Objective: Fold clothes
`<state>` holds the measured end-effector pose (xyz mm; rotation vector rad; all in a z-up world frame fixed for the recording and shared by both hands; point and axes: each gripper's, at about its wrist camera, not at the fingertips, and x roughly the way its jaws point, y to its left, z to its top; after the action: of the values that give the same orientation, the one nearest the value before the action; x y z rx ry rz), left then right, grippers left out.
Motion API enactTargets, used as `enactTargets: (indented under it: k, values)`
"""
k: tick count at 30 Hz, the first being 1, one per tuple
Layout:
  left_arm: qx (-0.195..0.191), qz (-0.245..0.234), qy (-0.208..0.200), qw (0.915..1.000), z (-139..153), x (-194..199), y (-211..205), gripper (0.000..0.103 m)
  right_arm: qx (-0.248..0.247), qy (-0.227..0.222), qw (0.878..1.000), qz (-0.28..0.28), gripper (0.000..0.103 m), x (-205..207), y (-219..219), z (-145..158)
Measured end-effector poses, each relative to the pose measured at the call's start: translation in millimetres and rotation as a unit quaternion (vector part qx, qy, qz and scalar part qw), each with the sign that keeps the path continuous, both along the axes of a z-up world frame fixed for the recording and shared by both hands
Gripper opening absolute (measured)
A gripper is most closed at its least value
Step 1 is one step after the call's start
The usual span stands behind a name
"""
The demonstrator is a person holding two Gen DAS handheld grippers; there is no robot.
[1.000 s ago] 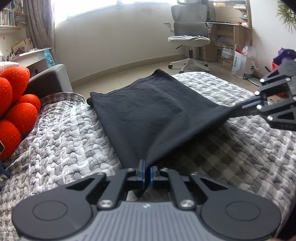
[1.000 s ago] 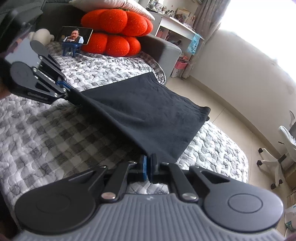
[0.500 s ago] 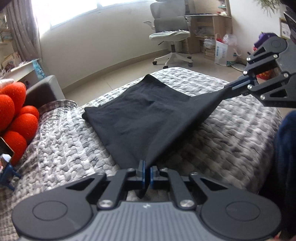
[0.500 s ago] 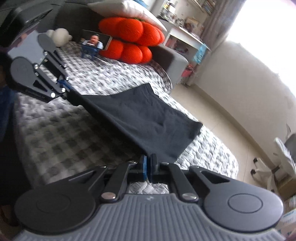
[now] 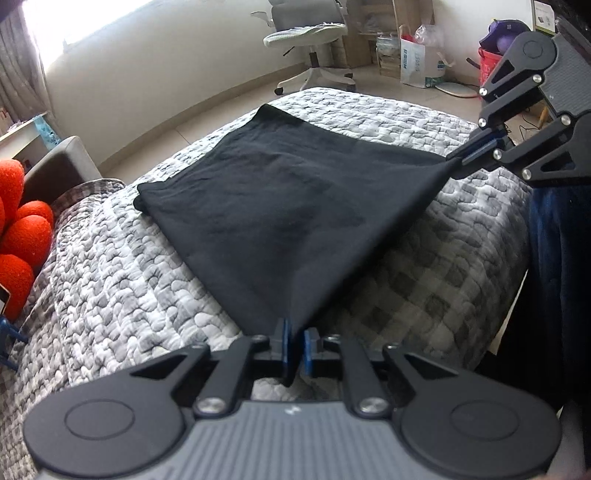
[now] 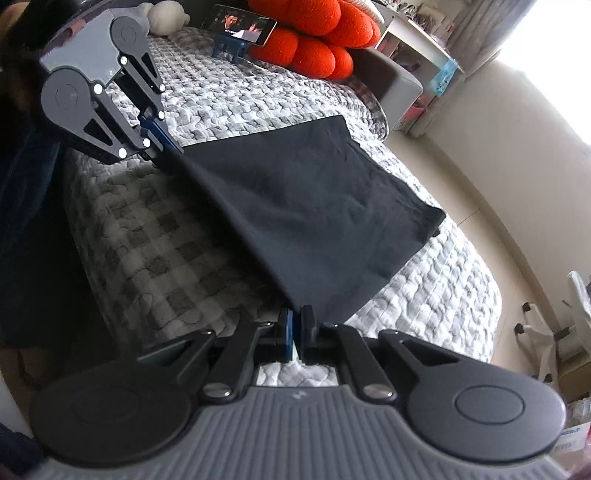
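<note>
Left gripper (image 5: pixel 295 341): black two-finger tool with blue pads, jaws pressed together on one near corner of the black cloth garment (image 5: pixel 295 206); a short tail of fabric hangs down between the pads.
Right gripper (image 6: pixel 294 326): same black build with blue pads, jaws clamped on the other near corner of the garment; in the left wrist view it shows at the right edge, pinching the cloth tip.
Garment edge: the near hem runs taut between the two grippers, lifted off the bed.
Garment body: soft, matte, faintly creased, roughly rectangular; its far part lies flat on the grey-and-white checked quilted bedspread (image 5: pixel 110 280), far corners near the bed's rounded end.
Bedspread texture: puffy, pebbled stitching.
Red-orange lumpy plush cushion (image 6: pixel 317 33): at the head of the bed, well apart from the garment.
Phone on a blue stand (image 6: pixel 240 31): just beside the cushion, screen lit.
White paper bag (image 5: pixel 421 62): on the floor, contents unclear.
Grey office chair (image 5: pixel 310 37): on the floor beyond the bed.
</note>
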<state>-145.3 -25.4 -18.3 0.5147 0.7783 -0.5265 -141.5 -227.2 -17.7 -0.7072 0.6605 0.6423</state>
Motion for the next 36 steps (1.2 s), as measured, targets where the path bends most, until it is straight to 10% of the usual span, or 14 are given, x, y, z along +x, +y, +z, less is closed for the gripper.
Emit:
enactTargets:
  k: [9, 15, 26, 29, 36]
  values:
    - [0.003, -0.014, -0.008, 0.9999, 19, -28, 24, 0.018, 0.08, -0.013, 0.996, -0.031, 0.007, 1, -34, 23]
    - [-0.067, 0.031, -0.026, 0.997, 49, -5, 54, 0.02, 0.116, -0.032, 0.991, -0.065, 0.007, 35, -29, 29]
    - [-0.28, 0.13, 0.08, 0.9477, 32, 141, 23, 0.023, 0.243, 0.116, 0.949, -0.164, 0.01, 171, 15, 8]
    - [-0.282, 0.153, 0.109, 0.9408, 4, 157, 16, 0.023, 0.252, 0.159, 0.937, -0.183, 0.01, 180, 14, -15]
    - [-0.241, 0.148, 0.103, 0.9536, -19, 158, 1, 0.023, 0.239, 0.163, 0.94, -0.18, 0.013, 177, 22, -17]
